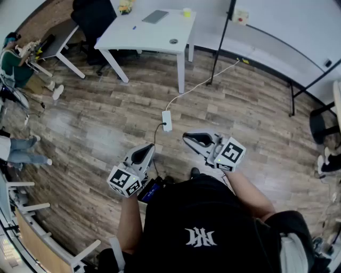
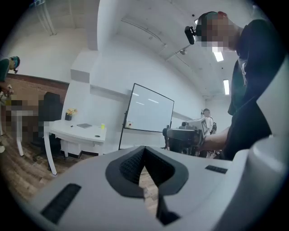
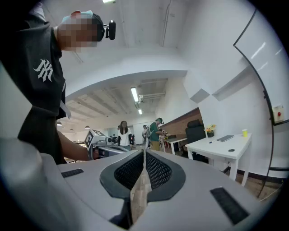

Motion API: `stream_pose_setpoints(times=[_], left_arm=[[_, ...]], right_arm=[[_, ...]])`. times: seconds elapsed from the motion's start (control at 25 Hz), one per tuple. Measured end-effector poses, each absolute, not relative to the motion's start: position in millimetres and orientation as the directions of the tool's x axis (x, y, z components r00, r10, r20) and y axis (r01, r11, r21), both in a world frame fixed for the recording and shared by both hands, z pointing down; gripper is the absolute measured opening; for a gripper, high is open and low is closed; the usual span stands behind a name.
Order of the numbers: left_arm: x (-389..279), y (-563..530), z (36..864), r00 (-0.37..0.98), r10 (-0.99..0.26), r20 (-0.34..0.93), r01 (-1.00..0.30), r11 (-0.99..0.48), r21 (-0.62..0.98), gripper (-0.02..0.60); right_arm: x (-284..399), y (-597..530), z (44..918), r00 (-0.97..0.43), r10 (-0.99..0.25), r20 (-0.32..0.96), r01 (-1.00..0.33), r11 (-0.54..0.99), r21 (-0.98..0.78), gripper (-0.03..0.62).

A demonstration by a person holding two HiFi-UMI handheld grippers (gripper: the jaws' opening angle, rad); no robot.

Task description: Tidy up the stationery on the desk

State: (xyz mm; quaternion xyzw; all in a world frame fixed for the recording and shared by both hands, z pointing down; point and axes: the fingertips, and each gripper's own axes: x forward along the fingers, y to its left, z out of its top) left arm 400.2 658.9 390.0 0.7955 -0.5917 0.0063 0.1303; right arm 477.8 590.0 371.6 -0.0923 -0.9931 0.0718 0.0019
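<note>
Jaws closed and empty on left gripper (image 1: 143, 154) and right gripper (image 1: 199, 139), well short of the far desk (image 1: 139, 35), so tidying looks unstarted.

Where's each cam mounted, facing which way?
Head view: on the head, steeply down at floor; torso, left gripper, right gripper show.
Left gripper view: on left gripper, along its shut jaws; torso, right gripper show.
Right gripper view: on right gripper, along shut jaws; torso, left gripper show.
Shared: white desk, all three.

A flat grey book (image 1: 155, 16) lies near the white table's (image 1: 154, 34) far edge. A small blue pen (image 1: 134, 27) lies nearer its left edge, and a yellow-green cup (image 1: 186, 11) stands at the far right corner.
</note>
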Motion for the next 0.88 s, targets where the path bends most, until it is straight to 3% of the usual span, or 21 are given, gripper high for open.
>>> stream_pose_setpoints(times=[0.88], left_arm=[[426.2,605.5,390.7,0.229,-0.955,0.188,-0.959,-0.188,0.214,0.000]], right_arm=[[517.6,527.9,381.0,-0.980,0.197,-0.015,0.197,0.967,-0.159,0.044]])
